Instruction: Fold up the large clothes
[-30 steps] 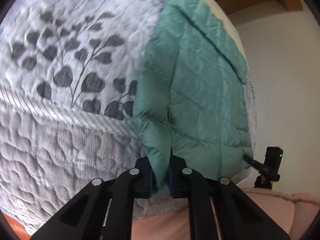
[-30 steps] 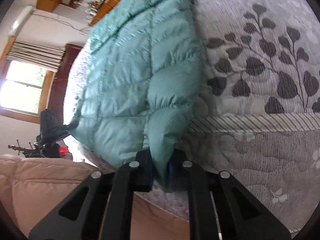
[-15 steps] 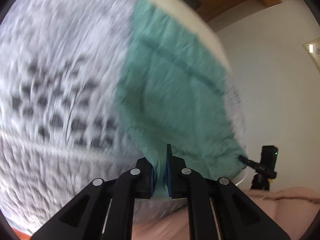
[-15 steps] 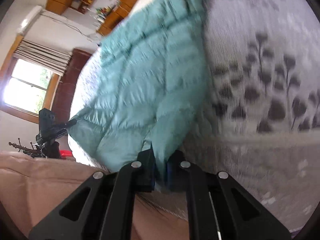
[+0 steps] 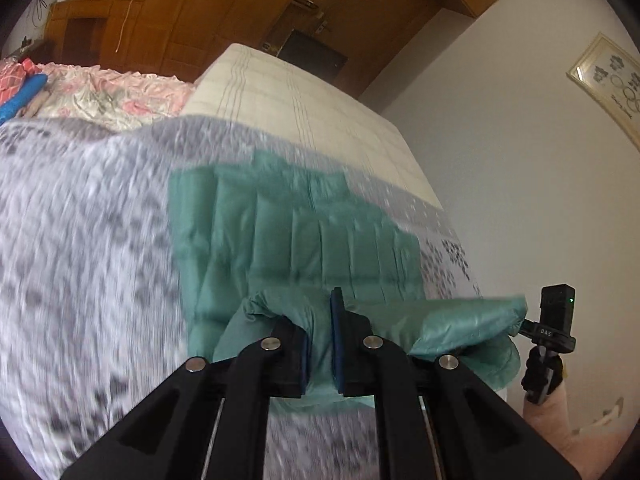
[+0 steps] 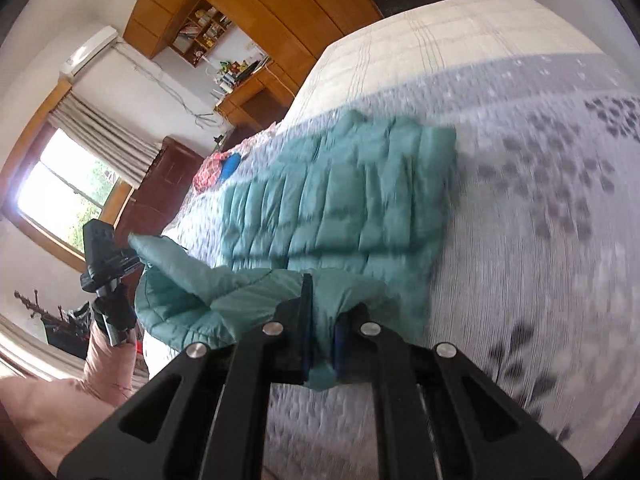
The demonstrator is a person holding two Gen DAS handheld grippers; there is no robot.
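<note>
A teal quilted down jacket (image 5: pixel 296 236) lies flat on the bed; it also shows in the right wrist view (image 6: pixel 340 204). My left gripper (image 5: pixel 320 344) is shut on the jacket's near hem at one corner. My right gripper (image 6: pixel 320 340) is shut on the hem at the other corner. The hem between them is lifted off the bed and curls over toward the rest of the jacket. The other gripper shows at the edge of each view, the right one (image 5: pixel 552 336) and the left one (image 6: pixel 108 272).
The bed has a grey quilted cover with a dark leaf print (image 5: pixel 80 248) and a cream checked sheet (image 5: pixel 304 108) at its far end. Pink floral bedding (image 5: pixel 108 92) lies at the far left. A white wall (image 5: pixel 520 160) runs along the right side. Wooden wardrobes (image 6: pixel 248 4) stand behind.
Both grippers have swung upward and forward with the hem. The jacket's lower edge, which hung over the mattress side, is now raised above the bed top.
</note>
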